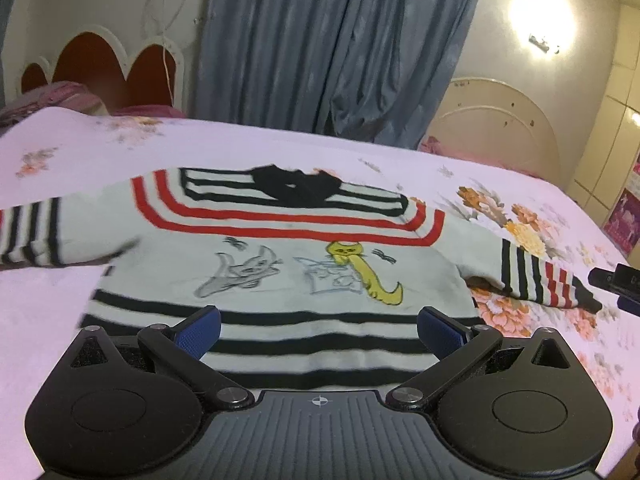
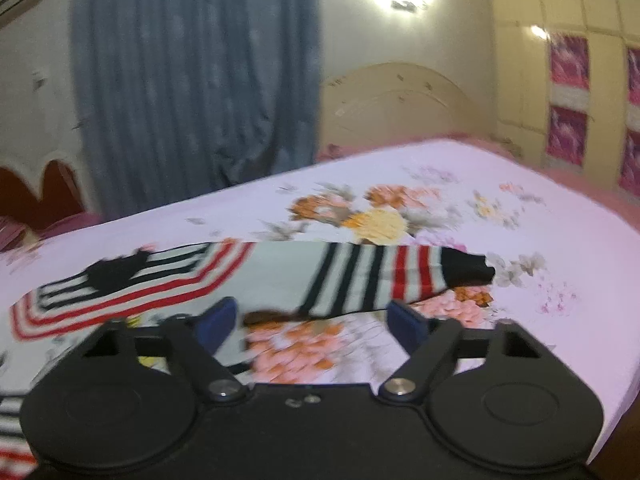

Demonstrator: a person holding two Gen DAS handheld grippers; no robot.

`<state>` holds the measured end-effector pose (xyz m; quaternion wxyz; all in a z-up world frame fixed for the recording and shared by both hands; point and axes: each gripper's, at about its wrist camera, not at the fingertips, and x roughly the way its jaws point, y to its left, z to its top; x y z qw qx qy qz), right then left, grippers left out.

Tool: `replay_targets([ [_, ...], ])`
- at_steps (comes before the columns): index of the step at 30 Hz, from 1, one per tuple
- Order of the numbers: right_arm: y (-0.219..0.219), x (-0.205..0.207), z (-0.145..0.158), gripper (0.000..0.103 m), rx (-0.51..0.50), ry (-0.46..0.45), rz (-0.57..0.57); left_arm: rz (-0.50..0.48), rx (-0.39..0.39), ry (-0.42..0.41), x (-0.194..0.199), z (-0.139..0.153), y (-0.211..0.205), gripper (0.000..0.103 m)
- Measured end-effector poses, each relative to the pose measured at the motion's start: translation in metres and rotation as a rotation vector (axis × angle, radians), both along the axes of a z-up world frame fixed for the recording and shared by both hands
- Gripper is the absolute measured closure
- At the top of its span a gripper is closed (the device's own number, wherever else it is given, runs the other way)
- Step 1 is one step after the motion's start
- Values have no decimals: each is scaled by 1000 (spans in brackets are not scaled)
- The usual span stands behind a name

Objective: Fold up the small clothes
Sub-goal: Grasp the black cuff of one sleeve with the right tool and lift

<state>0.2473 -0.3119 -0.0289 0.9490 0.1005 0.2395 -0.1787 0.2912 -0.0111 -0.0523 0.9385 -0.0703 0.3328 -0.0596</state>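
A small white sweater (image 1: 280,264) with black and red stripes and cartoon animals lies flat, front up, on the bed, both sleeves spread out. In the left wrist view my left gripper (image 1: 318,330) hovers open over the striped hem, nothing between its blue pads. The right sleeve (image 1: 540,280) ends in a black cuff, and part of my right gripper shows just beyond it at the frame's right edge. In the right wrist view that sleeve (image 2: 380,276) lies just ahead of my right gripper (image 2: 312,328), whose jaws stand apart over the bedsheet with nothing between them.
The bed (image 1: 520,360) has a pink sheet with orange and yellow flowers. Blue curtains (image 1: 332,48) hang behind it, beside a cream headboard (image 1: 496,128). Pink bedding (image 1: 52,96) is piled at the far left. The bed's right edge (image 2: 608,360) is close to my right gripper.
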Motion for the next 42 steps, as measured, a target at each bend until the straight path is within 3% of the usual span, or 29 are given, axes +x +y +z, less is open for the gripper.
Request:
replay_targets([
  [4, -55, 32, -18, 54, 75, 31, -72, 3, 15, 37, 36, -10, -30, 0],
  [6, -74, 43, -25, 58, 82, 42, -93, 1, 26, 58, 51, -14, -47, 0],
  [18, -172, 87, -89, 63, 287, 128, -202, -37, 106, 151, 93, -38, -118, 0],
  [24, -188, 88, -103, 63, 371, 49, -197, -19, 111, 147, 109, -31, -120, 0],
  [30, -198, 95, -102, 92, 363, 34, -241, 64, 167, 130, 119, -26, -89, 0],
  [33, -171, 111, -83, 95, 193, 42, -142, 72, 201, 221, 132, -37, -63, 0],
  [37, -102, 136, -51, 95, 39, -6, 101, 111, 140, 219, 133, -41, -20, 0],
  [42, 7, 170, -40, 95, -38, 9, 409, 114, 69, 192, 136, -46, 22, 0],
])
